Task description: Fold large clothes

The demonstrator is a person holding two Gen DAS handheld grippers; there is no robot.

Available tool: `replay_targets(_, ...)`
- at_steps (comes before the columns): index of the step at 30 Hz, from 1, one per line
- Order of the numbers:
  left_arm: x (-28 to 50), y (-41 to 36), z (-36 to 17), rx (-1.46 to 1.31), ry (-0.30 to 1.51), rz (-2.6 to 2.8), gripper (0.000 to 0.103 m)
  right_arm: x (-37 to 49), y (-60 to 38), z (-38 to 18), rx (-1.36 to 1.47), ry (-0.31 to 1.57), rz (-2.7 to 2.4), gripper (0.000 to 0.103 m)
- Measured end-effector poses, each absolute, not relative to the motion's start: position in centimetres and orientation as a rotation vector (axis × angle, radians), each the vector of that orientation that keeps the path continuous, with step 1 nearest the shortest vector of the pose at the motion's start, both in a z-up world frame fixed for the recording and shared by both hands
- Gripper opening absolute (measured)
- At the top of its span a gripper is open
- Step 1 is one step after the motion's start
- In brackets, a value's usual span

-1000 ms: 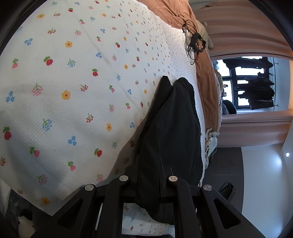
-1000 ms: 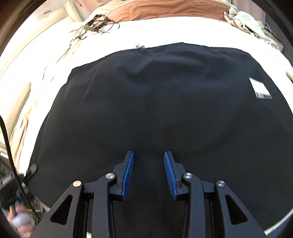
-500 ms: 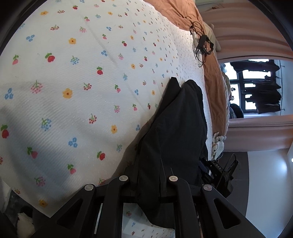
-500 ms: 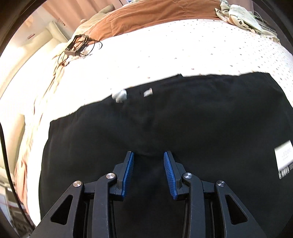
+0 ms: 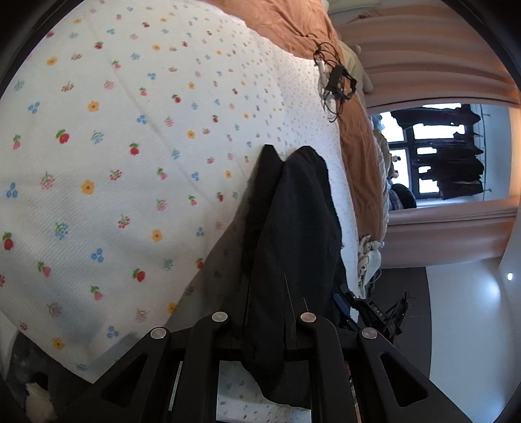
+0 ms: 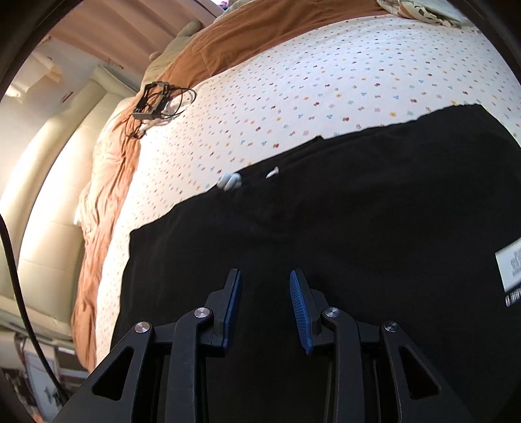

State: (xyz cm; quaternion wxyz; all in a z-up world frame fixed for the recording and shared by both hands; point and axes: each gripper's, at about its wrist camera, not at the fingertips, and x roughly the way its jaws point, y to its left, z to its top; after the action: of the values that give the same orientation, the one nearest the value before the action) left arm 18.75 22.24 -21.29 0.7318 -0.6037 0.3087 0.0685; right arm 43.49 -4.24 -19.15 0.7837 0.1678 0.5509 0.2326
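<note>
A large black garment point(image 6: 342, 227) lies spread on the flowered white bedsheet point(image 6: 293, 97), with a white label point(image 6: 509, 266) at its right. My right gripper point(image 6: 265, 293) is open and empty just above the cloth near its front part. My left gripper point(image 5: 265, 312) is shut on a bunched edge of the same black garment point(image 5: 293, 221), which rises in a ridge from the sheet point(image 5: 114, 146) away from the fingers.
An orange-brown blanket point(image 6: 260, 29) lies at the far side of the bed. A black device with cables point(image 6: 153, 104) rests near it, also in the left wrist view point(image 5: 338, 81). A pale headboard point(image 6: 49, 195) is at the left. Curtains point(image 5: 423, 48) and a window stand beyond.
The right gripper has drawn back and tilted up, so more bedsheet shows beyond the garment. The left gripper still holds the cloth and has shifted slightly.
</note>
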Motion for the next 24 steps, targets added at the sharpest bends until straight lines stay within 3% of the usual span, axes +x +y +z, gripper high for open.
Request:
replay_targets(15, 21.5, 19.2, -13.3, -1.219, 0.588, 0.006, 0.012, 35.8, -6.3, -20.0, 0.281, 1.295, 0.606, 0.033)
replay_targets(24, 24.4, 15.3, -7.8, -1.073, 0.6, -0.077, 0.012, 30.3, -9.7, -20.7, 0.399, 1.281, 0.662, 0.033)
